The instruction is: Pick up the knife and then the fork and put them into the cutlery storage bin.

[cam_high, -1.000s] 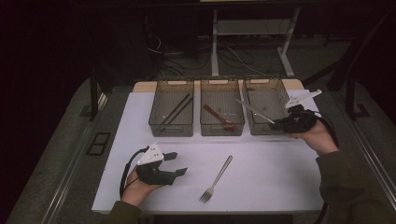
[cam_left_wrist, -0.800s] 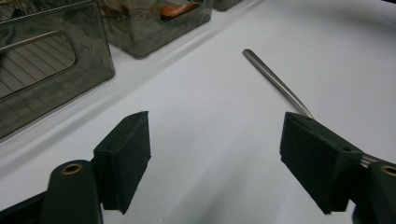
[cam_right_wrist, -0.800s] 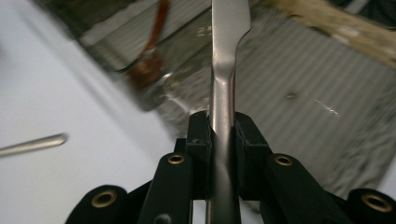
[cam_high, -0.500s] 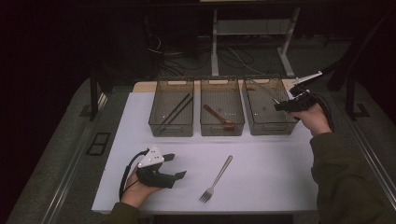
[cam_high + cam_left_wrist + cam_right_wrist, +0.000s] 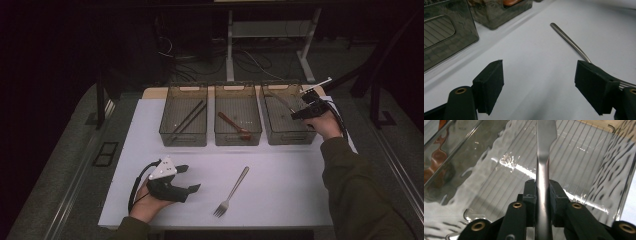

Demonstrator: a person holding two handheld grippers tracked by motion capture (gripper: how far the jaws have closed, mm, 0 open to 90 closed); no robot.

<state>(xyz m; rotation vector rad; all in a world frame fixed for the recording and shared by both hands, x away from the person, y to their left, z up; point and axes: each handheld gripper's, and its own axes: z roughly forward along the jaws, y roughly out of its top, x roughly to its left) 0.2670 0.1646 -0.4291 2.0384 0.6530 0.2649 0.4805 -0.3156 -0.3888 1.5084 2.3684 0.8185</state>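
Right gripper view: the right gripper [image 5: 542,192] grasps a metal utensil handle [image 5: 544,157] between its pads, though the jaws have just been easing apart, above the right-hand clear bin [image 5: 287,120]. In the high view the left gripper [image 5: 186,179] rests near the table's near edge, jaws spread and empty, with a fork [image 5: 231,191] lying just to its right.

dim room, dark surroundings; white table mat [image 5: 280,195] brightly lit, glare on clear bin [image 5: 579,157].
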